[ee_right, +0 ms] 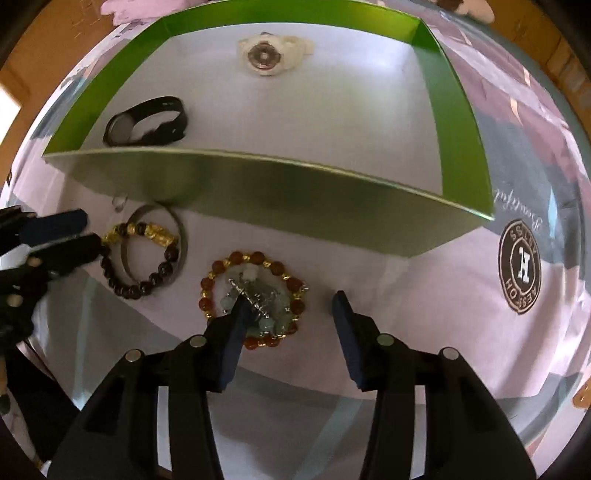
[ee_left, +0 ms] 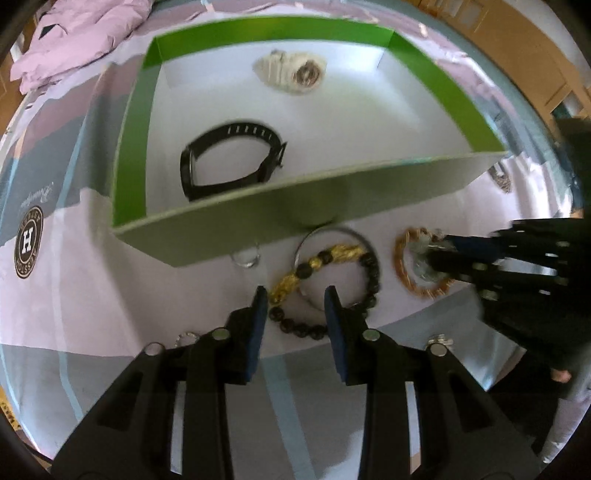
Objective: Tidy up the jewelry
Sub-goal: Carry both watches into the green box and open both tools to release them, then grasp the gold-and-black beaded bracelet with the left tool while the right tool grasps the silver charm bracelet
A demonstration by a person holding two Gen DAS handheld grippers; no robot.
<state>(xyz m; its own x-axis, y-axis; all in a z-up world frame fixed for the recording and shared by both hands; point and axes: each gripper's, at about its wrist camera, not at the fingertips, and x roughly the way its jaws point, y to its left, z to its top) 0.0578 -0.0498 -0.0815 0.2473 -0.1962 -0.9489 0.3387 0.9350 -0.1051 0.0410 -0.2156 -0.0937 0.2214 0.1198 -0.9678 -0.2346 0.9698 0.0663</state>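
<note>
A green-walled box [ee_left: 133, 122] [ee_right: 458, 107] holds a black watch [ee_left: 229, 158] [ee_right: 147, 122] and a white watch [ee_left: 291, 70] [ee_right: 269, 55]. In front of it lie a black-and-gold bead bracelet [ee_left: 332, 280] [ee_right: 147, 258] over a thin metal bangle [ee_left: 332, 232] [ee_right: 181, 236], and a red-and-gold bead bracelet [ee_left: 417, 262] [ee_right: 255, 295] with a pale green bracelet on it. My left gripper [ee_left: 295, 295] [ee_right: 74, 232] is open, its fingers straddling the black bracelet. My right gripper [ee_right: 291, 302] [ee_left: 432, 254] is open over the red bracelet, its left finger on the green beads.
Small rings [ee_left: 245, 258] [ee_left: 186, 338] [ee_left: 439, 339] lie on the pink and grey cloth [ee_left: 74, 295]. A pink garment [ee_left: 81, 33] lies at the far left. A brown round logo [ee_right: 521, 266] is printed on the cloth.
</note>
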